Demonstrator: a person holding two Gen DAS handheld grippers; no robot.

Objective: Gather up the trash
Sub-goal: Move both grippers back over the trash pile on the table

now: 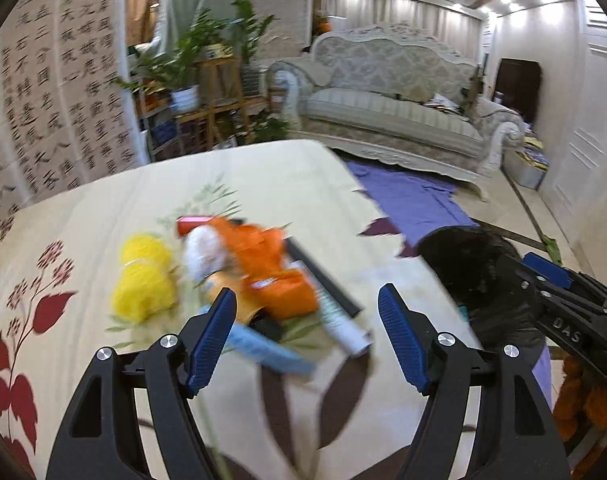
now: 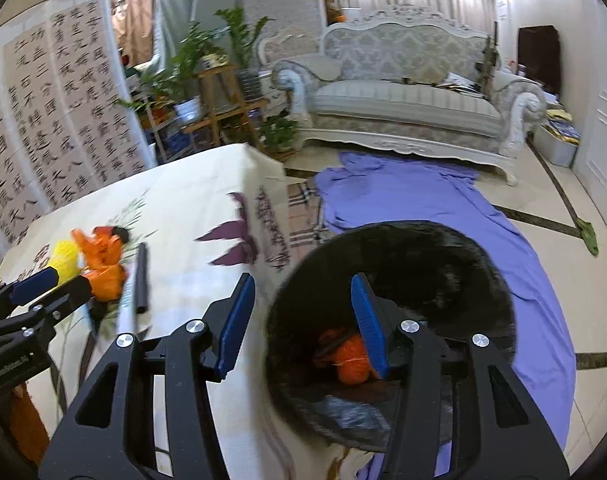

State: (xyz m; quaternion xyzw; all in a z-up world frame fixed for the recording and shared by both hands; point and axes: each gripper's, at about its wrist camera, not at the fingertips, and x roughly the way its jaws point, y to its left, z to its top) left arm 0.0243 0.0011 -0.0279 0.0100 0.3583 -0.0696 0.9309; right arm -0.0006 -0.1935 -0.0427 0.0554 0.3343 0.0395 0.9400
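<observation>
A blurred heap of trash lies on the cream floral tablecloth [image 1: 263, 176]: yellow crumpled wads [image 1: 143, 280], a white ball [image 1: 203, 252], an orange plastic bag [image 1: 271, 272], a black stick [image 1: 323, 276], a white tube [image 1: 343, 328] and a blue sheet [image 1: 263, 348]. My left gripper [image 1: 307, 292] hovers open just before the heap, holding nothing. A black-lined bin [image 2: 423, 264] stands off the table's right edge with orange trash [image 2: 349, 364] inside. My right gripper [image 2: 302, 278] straddles the bin's near rim, one finger inside; the pads stand apart from the rim.
Behind the table stand a wooden plant shelf [image 1: 215, 92] and a calligraphy screen [image 1: 63, 92]. A pale sofa [image 2: 403, 96] lines the far wall. A purple cloth [image 2: 443, 204] is spread over the tiled floor beside the bin.
</observation>
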